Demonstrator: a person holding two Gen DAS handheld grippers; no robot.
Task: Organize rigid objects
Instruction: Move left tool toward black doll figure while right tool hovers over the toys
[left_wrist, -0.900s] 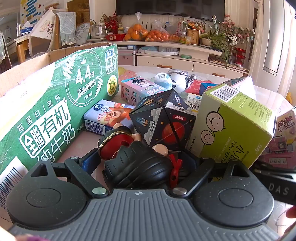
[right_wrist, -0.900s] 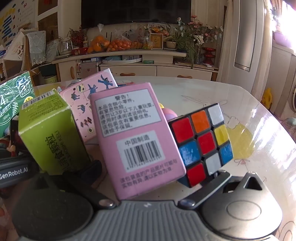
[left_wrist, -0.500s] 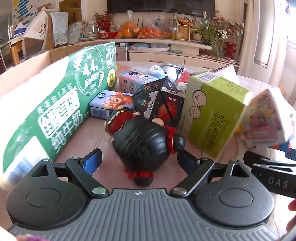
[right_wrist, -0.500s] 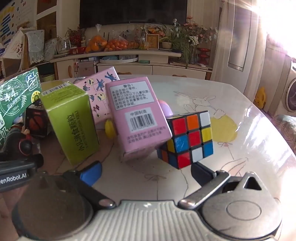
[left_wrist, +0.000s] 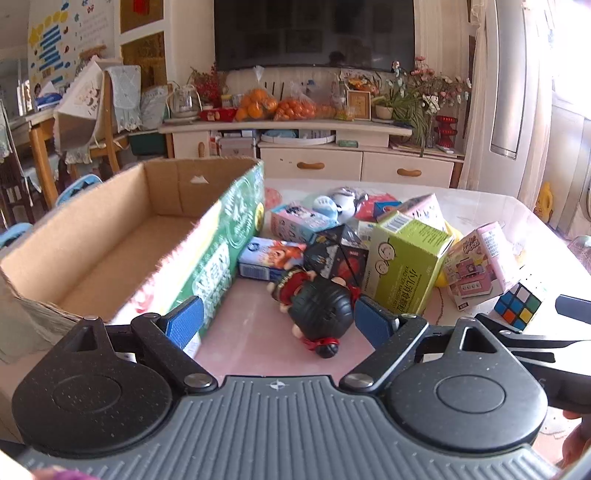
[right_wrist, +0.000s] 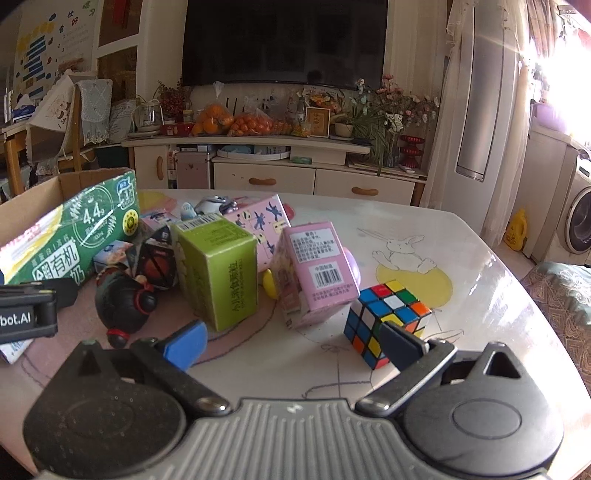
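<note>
Bright daylight from right window (right_wrist: 554, 55); glare on table (right_wrist: 491, 295); fisheye-warped edges; carton (left_wrist: 218, 258) blurred.

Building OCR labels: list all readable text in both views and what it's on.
"4.4g": green milk carton box
"有机": same box
"中国制造": pink box, above its barcode; its finer print is too small
"bot.AI": left hand-held gripper, body seen in right view
Green box: side text blurred

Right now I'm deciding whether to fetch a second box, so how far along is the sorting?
Barely begun. The cardboard box shows only bare floor where visible. Nothing is in hand: the left gripper and right gripper are both open. Still out on the table: the black-haired doll, green carton, pink carton, puzzle cube and more.
</note>
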